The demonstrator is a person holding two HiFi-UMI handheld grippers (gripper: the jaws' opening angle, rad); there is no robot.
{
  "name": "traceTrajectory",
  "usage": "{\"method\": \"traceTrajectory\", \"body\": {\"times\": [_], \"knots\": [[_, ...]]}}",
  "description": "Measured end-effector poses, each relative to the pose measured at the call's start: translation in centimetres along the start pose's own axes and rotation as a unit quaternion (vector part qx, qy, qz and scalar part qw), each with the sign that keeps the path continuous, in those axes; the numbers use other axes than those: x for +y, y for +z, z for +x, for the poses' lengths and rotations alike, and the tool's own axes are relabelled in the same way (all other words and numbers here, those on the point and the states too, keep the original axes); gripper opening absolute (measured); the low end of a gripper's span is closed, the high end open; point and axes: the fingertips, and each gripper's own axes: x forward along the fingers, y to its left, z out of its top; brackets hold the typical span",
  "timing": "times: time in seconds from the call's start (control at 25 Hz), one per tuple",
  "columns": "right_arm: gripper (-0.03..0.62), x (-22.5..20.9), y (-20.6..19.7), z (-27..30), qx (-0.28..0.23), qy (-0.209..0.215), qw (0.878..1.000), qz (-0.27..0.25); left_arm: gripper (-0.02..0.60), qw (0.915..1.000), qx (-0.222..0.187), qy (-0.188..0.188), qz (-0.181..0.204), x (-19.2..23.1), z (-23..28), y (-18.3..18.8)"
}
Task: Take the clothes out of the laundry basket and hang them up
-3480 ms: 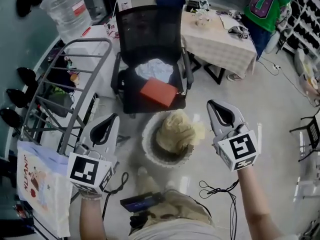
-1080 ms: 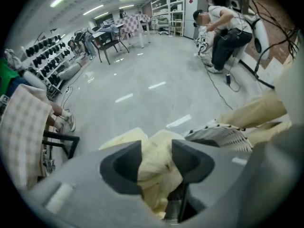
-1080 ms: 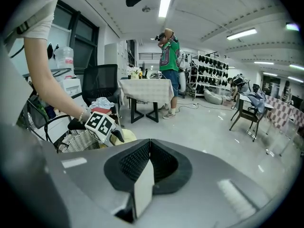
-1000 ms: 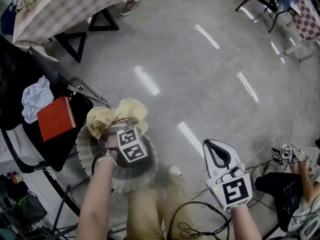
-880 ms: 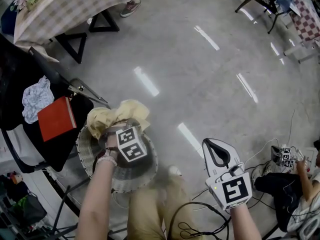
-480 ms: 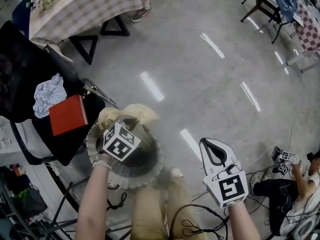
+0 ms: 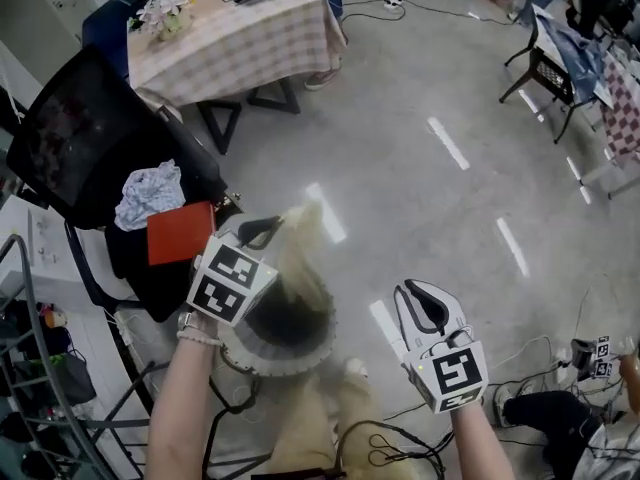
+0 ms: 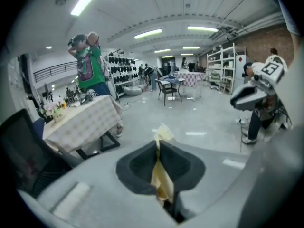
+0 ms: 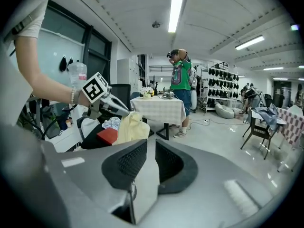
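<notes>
Your left tool (image 7: 268,228) had just closed on the yellow garment (image 7: 302,253), which hung above the basket (image 7: 290,356) near you. Your right tool (image 7: 421,295) had just cracked open, narrow and empty. I'd have lifted higher, then caught a free edge.

a red box (image 7: 181,232) lies on a black chair (image 7: 75,148) beside a checked table (image 7: 235,43).
</notes>
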Motion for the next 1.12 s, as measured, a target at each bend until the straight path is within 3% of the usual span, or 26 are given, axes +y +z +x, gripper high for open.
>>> {"method": "traceTrajectory", "body": {"times": [0.24, 0.44, 0.72, 1.12], "knots": [[0.139, 1.5, 4.9, -2.1, -0.027, 0.029, 0.999, -0.006, 0.015, 0.9969, -0.046, 0.057, 0.027, 2.2, -9.0, 7.3], [0.149, 2.7, 8.3, -2.7, -0.049, 0.053, 0.997, -0.038, 0.015, 0.9891, -0.075, 0.11, 0.062, 3.6, -16.7, 12.4], [0.186, 5.7, 10.8, -1.5, -0.056, 0.101, 0.99, -0.086, 0.015, 0.9715, -0.115, 0.181, 0.101, 5.9, -26.4, 17.6], [0.187, 10.8, 14.2, 2.6, -0.055, 0.177, 0.973, -0.137, 0.015, 0.9407, -0.16, 0.265, 0.138, 8.0, -39.1, 24.1]]}}
